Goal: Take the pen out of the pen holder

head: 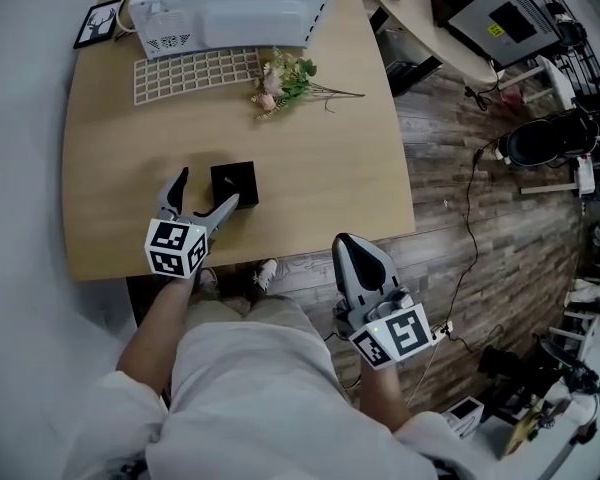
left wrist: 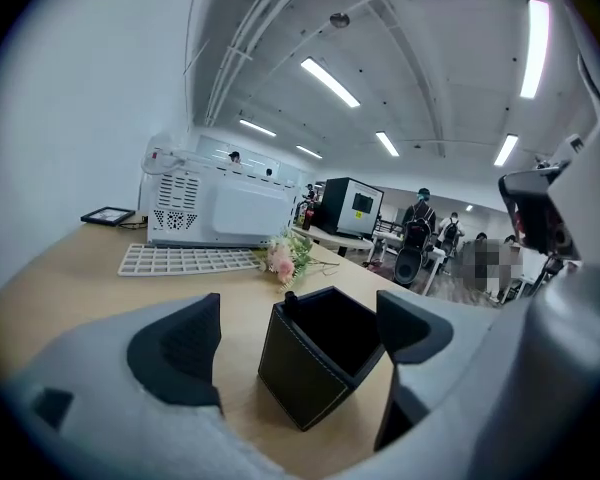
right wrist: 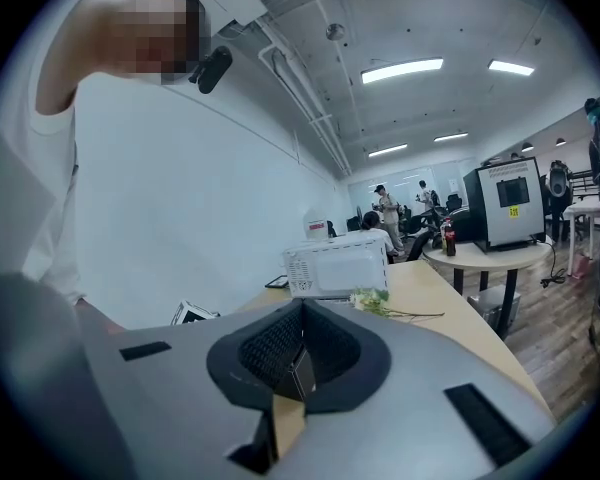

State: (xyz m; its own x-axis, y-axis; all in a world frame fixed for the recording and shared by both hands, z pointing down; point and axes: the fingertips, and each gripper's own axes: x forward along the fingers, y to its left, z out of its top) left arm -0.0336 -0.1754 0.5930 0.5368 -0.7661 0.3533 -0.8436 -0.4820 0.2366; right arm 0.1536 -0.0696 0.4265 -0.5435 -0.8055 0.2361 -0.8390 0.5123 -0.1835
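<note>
A black square pen holder (head: pixel 234 183) stands on the wooden table (head: pixel 320 168), a little in from its front edge. In the left gripper view the holder (left wrist: pixel 315 368) fills the middle, and the dark top of a pen (left wrist: pixel 291 299) pokes up at its near left corner. My left gripper (head: pixel 205 194) is open, its pads (left wrist: pixel 180 353) spread wide, with the holder just ahead between their lines. I cannot tell whether they touch it. My right gripper (head: pixel 361 260) is shut on nothing, held off the table's front edge above the floor.
A white microwave (head: pixel 230 8) stands at the table's far edge, with a white grid-like board (head: pixel 195 74) in front of it and a flower sprig (head: pixel 285 80) beside that. A small picture frame (head: pixel 98 23) lies at the far left corner. Chairs and cables crowd the floor to the right.
</note>
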